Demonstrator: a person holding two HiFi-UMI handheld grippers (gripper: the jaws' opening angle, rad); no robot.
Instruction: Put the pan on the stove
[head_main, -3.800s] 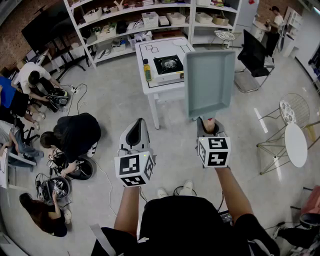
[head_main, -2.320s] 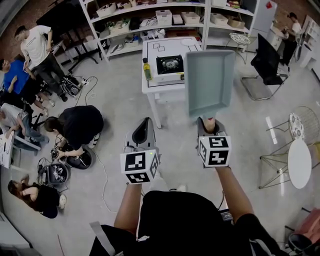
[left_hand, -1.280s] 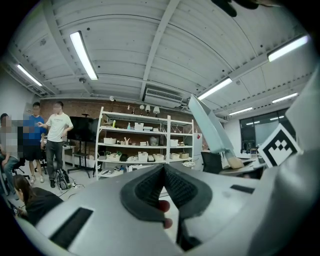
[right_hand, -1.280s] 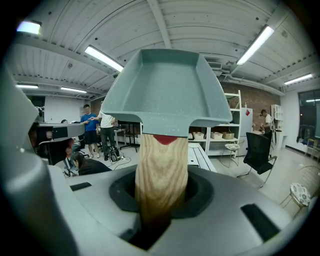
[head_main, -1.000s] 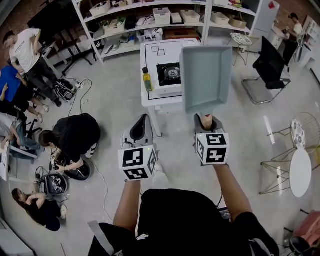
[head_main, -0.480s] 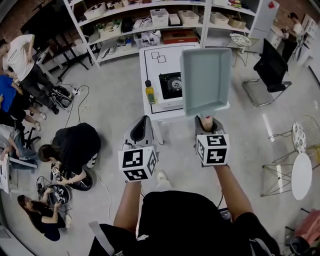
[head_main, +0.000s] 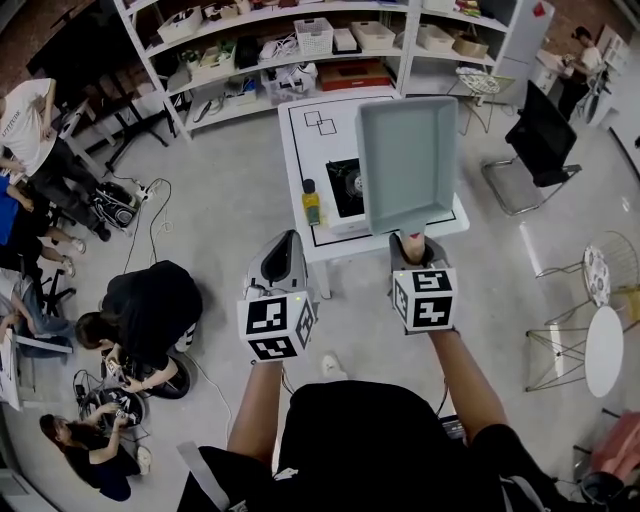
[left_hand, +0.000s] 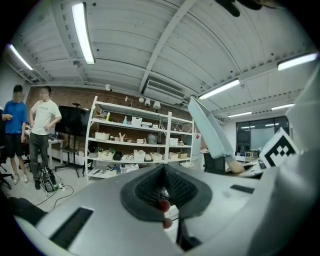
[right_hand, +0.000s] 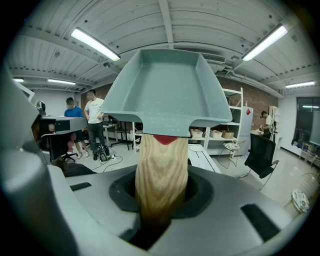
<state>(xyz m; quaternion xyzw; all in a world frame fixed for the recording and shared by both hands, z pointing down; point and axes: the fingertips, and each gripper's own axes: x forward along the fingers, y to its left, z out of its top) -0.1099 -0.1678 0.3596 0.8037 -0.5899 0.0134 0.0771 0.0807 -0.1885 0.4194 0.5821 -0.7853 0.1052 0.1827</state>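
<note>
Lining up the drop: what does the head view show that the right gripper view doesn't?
Only the head view: the stove and the bottle beside it on the table. Only the right gripper view: the wooden handle clamped in the right claw, and the ceiling lights. Both: the pan and the shelves behind.

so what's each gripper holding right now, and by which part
The right gripper holds the pan by its wooden handle. The left gripper holds nothing; its fingers are together.
</note>
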